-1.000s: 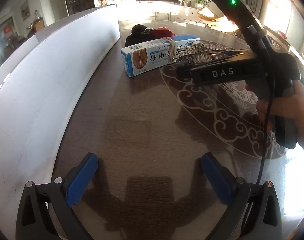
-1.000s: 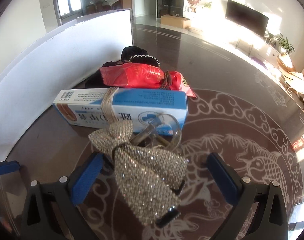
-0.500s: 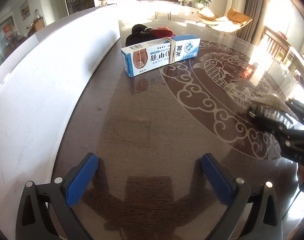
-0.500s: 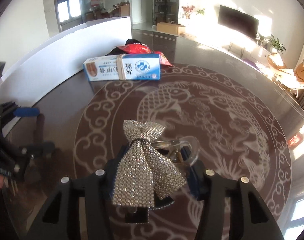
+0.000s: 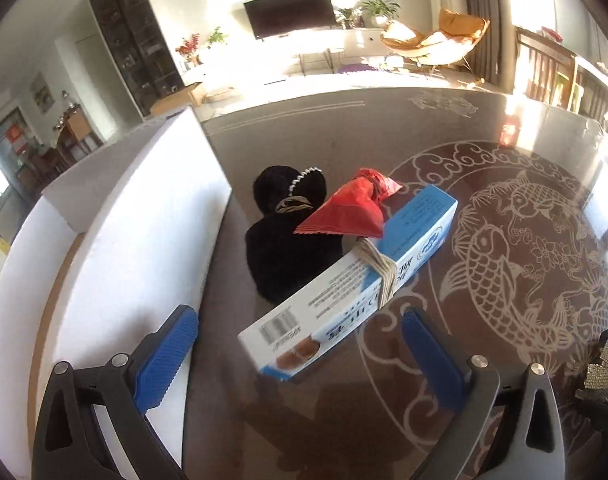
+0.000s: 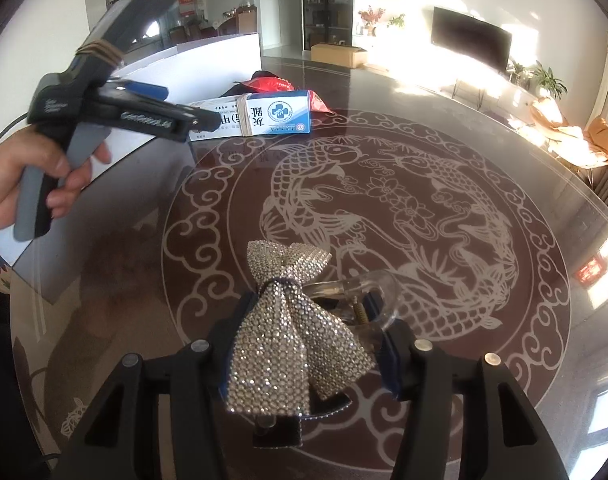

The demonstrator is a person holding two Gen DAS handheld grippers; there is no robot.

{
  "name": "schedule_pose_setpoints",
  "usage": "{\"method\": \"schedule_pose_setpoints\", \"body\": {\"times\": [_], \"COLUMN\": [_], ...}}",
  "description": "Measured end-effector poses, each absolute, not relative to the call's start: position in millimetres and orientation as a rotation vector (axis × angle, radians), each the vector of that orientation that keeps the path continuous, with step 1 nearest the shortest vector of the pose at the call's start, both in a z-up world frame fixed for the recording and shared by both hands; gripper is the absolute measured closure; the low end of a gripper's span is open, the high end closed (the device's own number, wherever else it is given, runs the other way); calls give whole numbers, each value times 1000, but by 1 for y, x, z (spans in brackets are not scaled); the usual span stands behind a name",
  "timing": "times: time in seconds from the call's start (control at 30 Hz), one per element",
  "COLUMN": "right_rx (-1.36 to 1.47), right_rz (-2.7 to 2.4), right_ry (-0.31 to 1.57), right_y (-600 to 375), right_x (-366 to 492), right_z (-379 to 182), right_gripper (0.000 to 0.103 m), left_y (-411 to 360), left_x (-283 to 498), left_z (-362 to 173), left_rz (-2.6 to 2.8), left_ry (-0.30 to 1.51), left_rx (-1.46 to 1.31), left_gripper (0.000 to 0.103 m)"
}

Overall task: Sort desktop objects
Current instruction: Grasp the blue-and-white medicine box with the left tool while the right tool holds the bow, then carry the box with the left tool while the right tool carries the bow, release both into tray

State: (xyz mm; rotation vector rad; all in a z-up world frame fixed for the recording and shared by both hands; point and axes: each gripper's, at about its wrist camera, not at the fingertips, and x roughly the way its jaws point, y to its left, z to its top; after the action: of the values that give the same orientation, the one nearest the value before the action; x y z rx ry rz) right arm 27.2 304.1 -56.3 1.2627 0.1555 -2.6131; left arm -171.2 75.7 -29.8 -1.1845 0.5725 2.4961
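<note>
My right gripper point(image 6: 308, 344) is shut on a sparkly silver bow hair clip point(image 6: 291, 336) with a clear claw, held above the dark table. My left gripper point(image 5: 299, 356) is open, its blue pads on either side of the near end of a blue and white box point(image 5: 344, 284) bound with a rubber band. The box also shows in the right wrist view point(image 6: 259, 116). A red packet point(image 5: 352, 208) leans on the box. A black hair accessory point(image 5: 287, 236) lies behind it. The left gripper point(image 6: 191, 120) is seen from the right wrist view, hovering at the box.
A white foam board wall point(image 5: 115, 264) runs along the left of the table. The table top point(image 6: 384, 208) carries a round fish pattern. The bow shows at the right edge of the left wrist view point(image 5: 604, 364).
My left gripper has moved forward to the blue and white box, now between its fingers. My right gripper has drawn back with the bow clip and stays shut on it.
</note>
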Motion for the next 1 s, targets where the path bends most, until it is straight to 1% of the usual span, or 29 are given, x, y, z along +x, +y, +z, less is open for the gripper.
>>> {"method": "schedule_pose_setpoints", "body": {"times": [0.07, 0.1, 0.13, 0.17, 0.2, 0.23, 0.27, 0.3, 0.47, 0.77, 0.9, 0.93, 0.97, 1.0], "right_rx": [1263, 1263, 1262, 1262, 1262, 1261, 1261, 1261, 1262, 1263, 1263, 1264, 1264, 1266], "right_rz": [-2613, -2613, -2613, -2612, -2612, -2612, -2612, -2612, -2613, -2616, -2619, -2621, -2622, -2625], "right_ry": [155, 155, 154, 151, 149, 147, 146, 148, 154, 163, 170, 172, 174, 176], "right_y": [304, 304, 304, 305, 305, 305, 305, 305, 305, 305, 306, 306, 306, 306], "right_x": [27, 27, 27, 28, 29, 29, 29, 30, 30, 30, 31, 31, 31, 31], "right_z": [-56, -56, -57, -56, -56, -56, -56, -56, -56, -56, -56, -56, -56, -56], "right_gripper": [47, 47, 47, 47, 48, 47, 47, 48, 48, 48, 48, 48, 48, 47], "left_y": [87, 91, 94, 95, 94, 92, 88, 85, 71, 37, 27, 28, 28, 26], "left_x": [-178, -177, -176, -174, -174, -173, -172, -171, -144, -41, -19, -18, -17, -17], "left_z": [-39, -41, -40, -37, -35, -32, -30, -28, -30, -32, -34, -38, -39, -40], "left_rz": [2447, 2425, 2411, 2410, 2427, 2435, 2439, 2436, 2468, 2453, 2451, 2450, 2470, 2489], "left_ry": [649, 678, 679, 665, 657, 623, 582, 546, 491, 382, 318, 313, 314, 327], "left_rx": [-1193, -1180, -1152, -1139, -1140, -1142, -1146, -1160, -1182, -1273, -1309, -1316, -1302, -1298], "left_gripper": [0, 3, 9, 26, 41, 50, 67, 81, 82, 82, 79, 76, 67, 46]}}
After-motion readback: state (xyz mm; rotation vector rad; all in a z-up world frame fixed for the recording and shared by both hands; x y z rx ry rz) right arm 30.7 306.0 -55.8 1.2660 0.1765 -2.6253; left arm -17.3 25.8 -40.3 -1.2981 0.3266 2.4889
